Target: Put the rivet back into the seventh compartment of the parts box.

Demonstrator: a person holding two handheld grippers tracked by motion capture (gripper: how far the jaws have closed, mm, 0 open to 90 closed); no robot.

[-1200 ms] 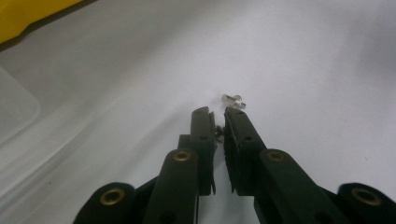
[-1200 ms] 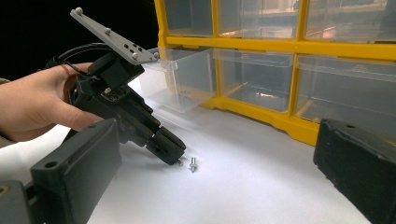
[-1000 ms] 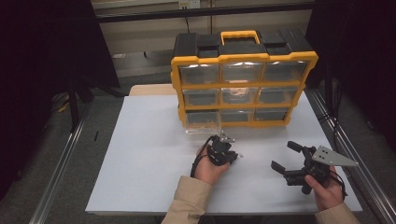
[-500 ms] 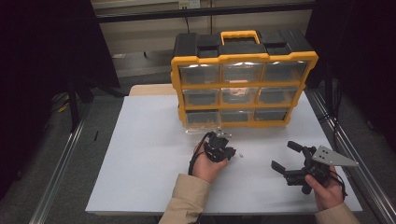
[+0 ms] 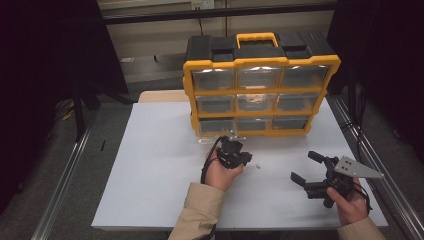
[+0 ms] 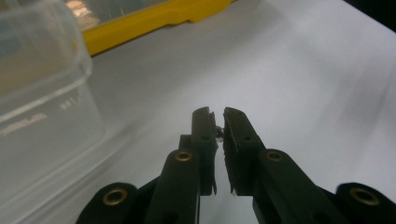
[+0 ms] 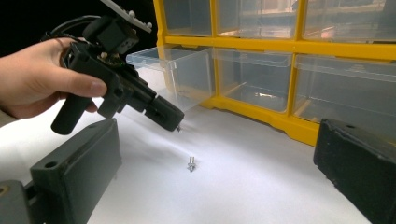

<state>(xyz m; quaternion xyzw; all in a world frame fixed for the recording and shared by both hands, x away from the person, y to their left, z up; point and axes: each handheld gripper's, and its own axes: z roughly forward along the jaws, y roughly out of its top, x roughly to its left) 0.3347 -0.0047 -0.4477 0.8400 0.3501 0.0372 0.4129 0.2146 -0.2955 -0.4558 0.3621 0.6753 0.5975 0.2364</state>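
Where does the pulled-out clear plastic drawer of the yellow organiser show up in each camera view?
High view: clear plastic drawer at centre, at the organiser's bottom-left corner, just above the left tool.
Left gripper view: far left, beside the tool shut on a small metal part.
Right gripper view: upper centre, behind the left tool.
Shared landmark: the organiser's yellow frame.

Bare table [image 5: 150, 165] lies left and in front; the organizer [image 5: 260, 95] and its pulled-out drawer [image 7: 180, 74] block the far side.
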